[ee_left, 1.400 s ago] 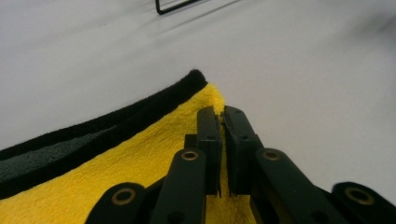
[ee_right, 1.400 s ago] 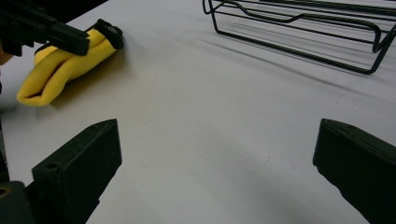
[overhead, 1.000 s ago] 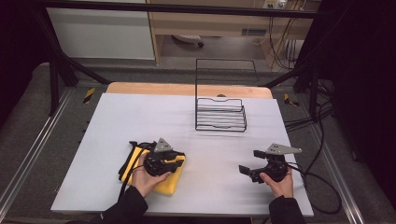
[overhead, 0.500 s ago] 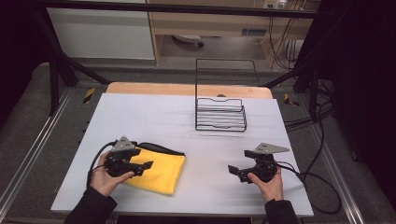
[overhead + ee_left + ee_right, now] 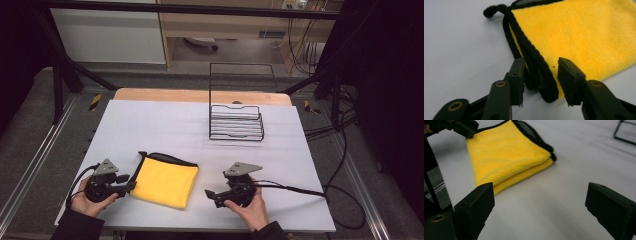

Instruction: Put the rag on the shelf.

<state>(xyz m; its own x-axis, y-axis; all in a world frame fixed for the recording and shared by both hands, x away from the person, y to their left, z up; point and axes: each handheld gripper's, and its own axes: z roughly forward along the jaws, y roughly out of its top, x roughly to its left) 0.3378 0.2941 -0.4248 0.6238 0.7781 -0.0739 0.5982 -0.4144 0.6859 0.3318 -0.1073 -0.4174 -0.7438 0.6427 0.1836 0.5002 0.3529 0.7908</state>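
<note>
while the folded yellow cloth (image 5: 166,181) lies near the table's (image 5: 165,120) six o'clock edge, both claws flank it.

left claw (image 5: 541,81) sits at the cloth's nine o'clock; its jaws have just been closing and straddle the black-trimmed corner, pads not yet pressing, likely to pinch that hem for lifting. right claw (image 5: 540,207) stands wide and empty at the cloth's three o'clock, aimed at the folded edge. wire rack (image 5: 236,120) waits at one o'clock. no readable writing anywhere.

White table (image 5: 150,125): yellow cloth (image 5: 167,180), wire rack (image 5: 236,122)
</note>
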